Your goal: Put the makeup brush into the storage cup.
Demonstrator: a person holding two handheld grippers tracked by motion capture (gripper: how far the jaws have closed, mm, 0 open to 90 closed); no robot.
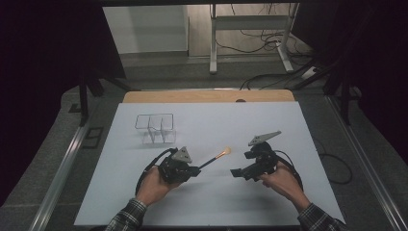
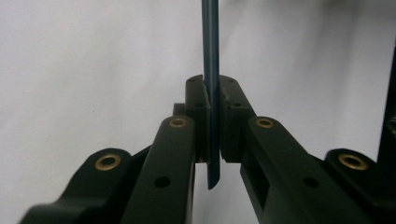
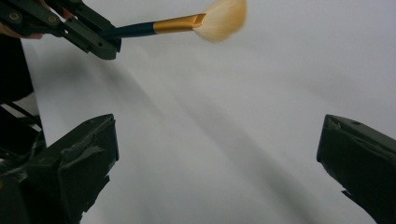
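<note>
The left gripper (image 1: 195, 169) clamps the makeup brush (image 1: 215, 157) by its dark handle above the white table (image 1: 269, 202), so the wide-open, empty right gripper (image 1: 236, 173) should approach slowly and grasp near the gold ferrule.

In the left gripper view we lose the brush (image 2: 211, 70) handle past the top edge, its bristles cut off. From above, the clear wire holder (image 1: 155, 128) near the table's (image 1: 288, 202) far-left corner seems divided; we cannot tell.

Dark-handled, gold-ferruled brush (image 1: 215, 157), bristles raised above table.
</note>
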